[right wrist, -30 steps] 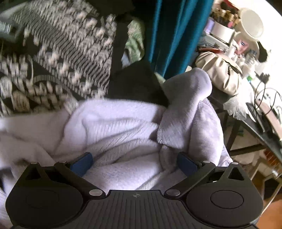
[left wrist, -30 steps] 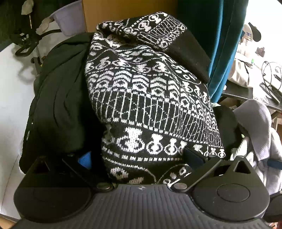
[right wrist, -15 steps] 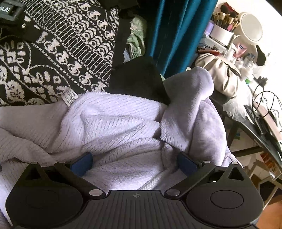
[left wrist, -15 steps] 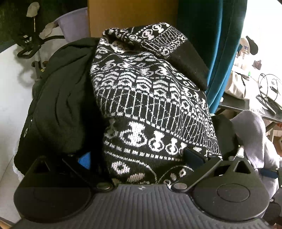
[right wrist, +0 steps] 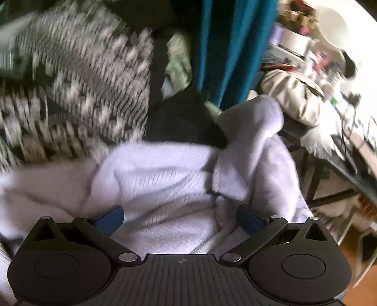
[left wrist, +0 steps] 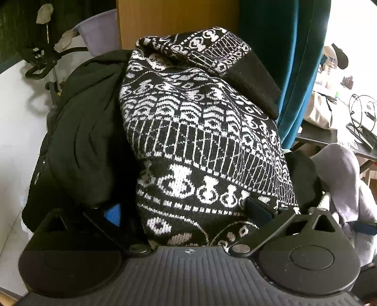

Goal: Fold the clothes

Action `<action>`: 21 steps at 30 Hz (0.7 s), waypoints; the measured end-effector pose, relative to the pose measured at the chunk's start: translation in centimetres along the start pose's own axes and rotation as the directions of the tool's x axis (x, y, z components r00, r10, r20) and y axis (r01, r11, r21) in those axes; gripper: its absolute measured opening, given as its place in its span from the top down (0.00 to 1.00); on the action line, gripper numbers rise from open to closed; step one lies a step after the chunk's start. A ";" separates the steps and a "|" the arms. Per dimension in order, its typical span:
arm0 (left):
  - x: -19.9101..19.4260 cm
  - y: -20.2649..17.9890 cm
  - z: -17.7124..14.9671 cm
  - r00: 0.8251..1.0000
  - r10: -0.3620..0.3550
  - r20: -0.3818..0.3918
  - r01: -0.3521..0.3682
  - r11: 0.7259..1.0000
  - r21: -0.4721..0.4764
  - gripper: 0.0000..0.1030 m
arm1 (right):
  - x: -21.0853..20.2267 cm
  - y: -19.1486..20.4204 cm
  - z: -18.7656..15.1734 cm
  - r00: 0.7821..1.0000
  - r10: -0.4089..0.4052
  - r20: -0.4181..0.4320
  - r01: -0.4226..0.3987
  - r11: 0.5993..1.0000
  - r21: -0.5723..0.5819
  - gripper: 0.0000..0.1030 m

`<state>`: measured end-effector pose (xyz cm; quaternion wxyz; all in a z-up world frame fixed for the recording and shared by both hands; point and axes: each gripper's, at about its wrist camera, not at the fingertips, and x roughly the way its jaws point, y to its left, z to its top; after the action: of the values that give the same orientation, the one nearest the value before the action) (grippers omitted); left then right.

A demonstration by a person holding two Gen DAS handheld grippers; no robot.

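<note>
A black-and-white patterned knit sweater (left wrist: 200, 141) lies heaped on the pile, over a black garment (left wrist: 82, 146) to its left. My left gripper (left wrist: 186, 211) is open, its fingers spread wide on either side of the sweater's near edge. In the right wrist view, a pale lavender fleece garment (right wrist: 165, 183) lies bunched below the sweater (right wrist: 77, 82), which is blurred there. My right gripper (right wrist: 180, 219) is open too, with fleece lying between its spread fingers. The fleece (left wrist: 341, 169) also shows at the right edge of the left wrist view.
A teal curtain (left wrist: 294, 70) hangs behind the pile, beside a wooden panel (left wrist: 165, 21) and a lavender tub (left wrist: 99, 30). At right stands a dark desk (right wrist: 341, 164) with a beige bag (right wrist: 294, 94) and clutter. A black metal frame (left wrist: 40, 63) stands at far left.
The right wrist view has gone from sharp to blurred, so that gripper is moving over the fleece. The left view has shifted only slightly. Both grippers stay spread.
</note>
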<state>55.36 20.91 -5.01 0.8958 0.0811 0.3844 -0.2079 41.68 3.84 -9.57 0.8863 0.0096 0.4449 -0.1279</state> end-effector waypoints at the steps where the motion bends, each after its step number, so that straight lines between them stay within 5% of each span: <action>1: 0.0 -0.1 0.0 1.000 0.003 0.000 -0.003 1.000 0.002 0.00 | -0.7 -0.6 0.2 1.000 0.006 0.017 -0.007 0.999 0.034 0.01; 5: -0.3 -0.2 -0.6 1.000 0.005 0.006 -0.005 1.000 -0.018 0.00 | -2.5 -2.5 0.4 0.996 -0.034 0.080 0.024 0.993 0.119 0.01; 12: -0.2 0.1 -0.9 1.000 -0.014 0.014 0.014 0.999 -0.040 0.00 | 0.3 -3.9 -1.7 0.996 -0.082 -0.040 0.087 0.981 0.171 0.01; 21: -0.5 0.1 -1.1 1.000 -0.026 0.014 0.026 0.999 -0.031 0.00 | 2.5 -2.2 -3.1 0.991 -0.132 -0.032 0.135 0.983 0.126 0.01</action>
<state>54.35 21.45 -5.41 0.8967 0.0606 0.3828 -0.2138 40.15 1.54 -13.23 0.8680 0.0382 0.4459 -0.2153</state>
